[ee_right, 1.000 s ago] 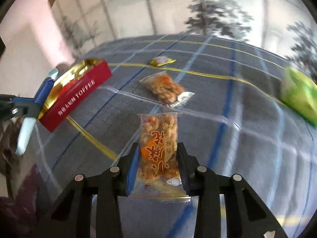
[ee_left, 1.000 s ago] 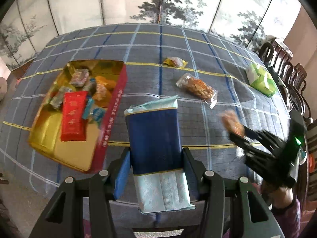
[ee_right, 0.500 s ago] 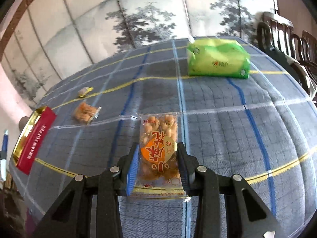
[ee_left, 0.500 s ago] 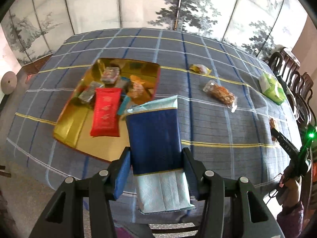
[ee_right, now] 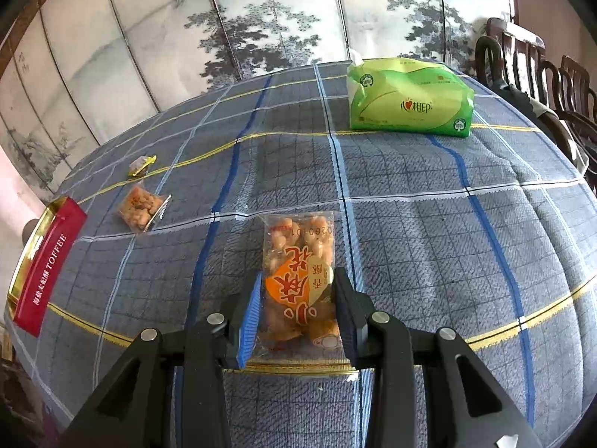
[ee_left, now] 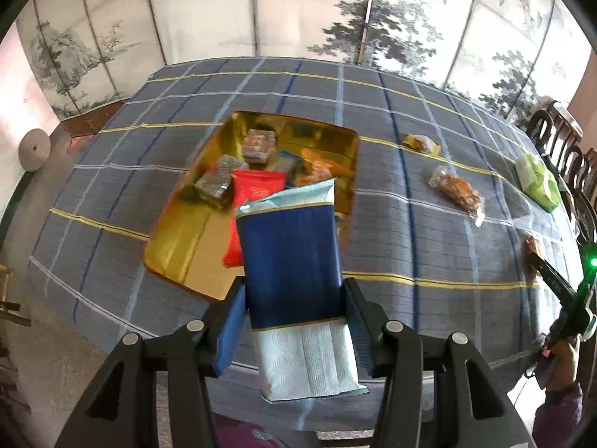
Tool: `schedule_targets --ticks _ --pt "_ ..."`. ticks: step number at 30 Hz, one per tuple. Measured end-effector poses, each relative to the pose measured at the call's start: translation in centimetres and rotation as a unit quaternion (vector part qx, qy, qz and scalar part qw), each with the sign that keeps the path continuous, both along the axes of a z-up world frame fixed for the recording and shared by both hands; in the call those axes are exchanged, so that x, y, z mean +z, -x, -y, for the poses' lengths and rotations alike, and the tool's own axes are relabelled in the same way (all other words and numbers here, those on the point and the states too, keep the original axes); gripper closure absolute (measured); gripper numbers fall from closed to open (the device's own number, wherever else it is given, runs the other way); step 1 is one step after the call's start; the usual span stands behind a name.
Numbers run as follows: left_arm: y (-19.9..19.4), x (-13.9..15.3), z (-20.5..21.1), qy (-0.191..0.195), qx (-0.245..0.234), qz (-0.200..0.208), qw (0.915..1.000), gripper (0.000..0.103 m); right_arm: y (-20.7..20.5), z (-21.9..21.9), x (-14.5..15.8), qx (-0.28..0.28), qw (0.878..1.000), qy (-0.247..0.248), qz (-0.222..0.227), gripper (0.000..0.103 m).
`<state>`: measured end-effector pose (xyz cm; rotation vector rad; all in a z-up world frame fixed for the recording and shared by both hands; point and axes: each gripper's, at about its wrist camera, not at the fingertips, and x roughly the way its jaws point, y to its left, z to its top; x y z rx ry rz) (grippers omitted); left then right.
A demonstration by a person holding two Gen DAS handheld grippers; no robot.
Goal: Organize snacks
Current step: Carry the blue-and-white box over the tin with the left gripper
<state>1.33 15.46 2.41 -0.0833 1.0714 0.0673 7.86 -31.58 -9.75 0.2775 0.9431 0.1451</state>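
Note:
My left gripper is shut on a blue and pale-blue packet, held above the near edge of the gold tin with red sides. Inside the tin lie a red packet and several small wrapped snacks. My right gripper is shut on a clear peanut snack bag with an orange label, above the checked tablecloth. That gripper also shows at the right edge of the left wrist view, right gripper. A second peanut bag and a small yellow candy lie on the cloth.
A green tissue pack sits at the far right of the table, near dark wooden chairs. A painted folding screen stands behind the table. The tin's red side shows at the left of the right wrist view.
The left gripper moved left with its packet, from beside the tin to over its near edge. The right gripper swung right with the peanut bag, away from the tin and toward the green pack.

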Motion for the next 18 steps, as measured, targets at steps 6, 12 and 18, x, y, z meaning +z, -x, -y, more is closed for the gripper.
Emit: schedule_targets --ticks 6,12,18 --pt "-1.2 -0.3 -3.8 0.004 0.025 -0.007 0.9996 0.052 0.1 -0.2 0.0 -0.001 1.0 0.01 0.006 0.068" --pt "-3.0 -0.3 -6.6 -0.019 0.043 0.001 0.9989 0.051 0.2 -0.3 0.0 0.0 1.0 0.013 0.008 0.068" --pt "-4.7 -0.8 -7.5 -0.023 0.045 0.001 0.9987 0.051 0.2 -0.4 0.0 -0.001 1.0 0.013 0.008 0.068"
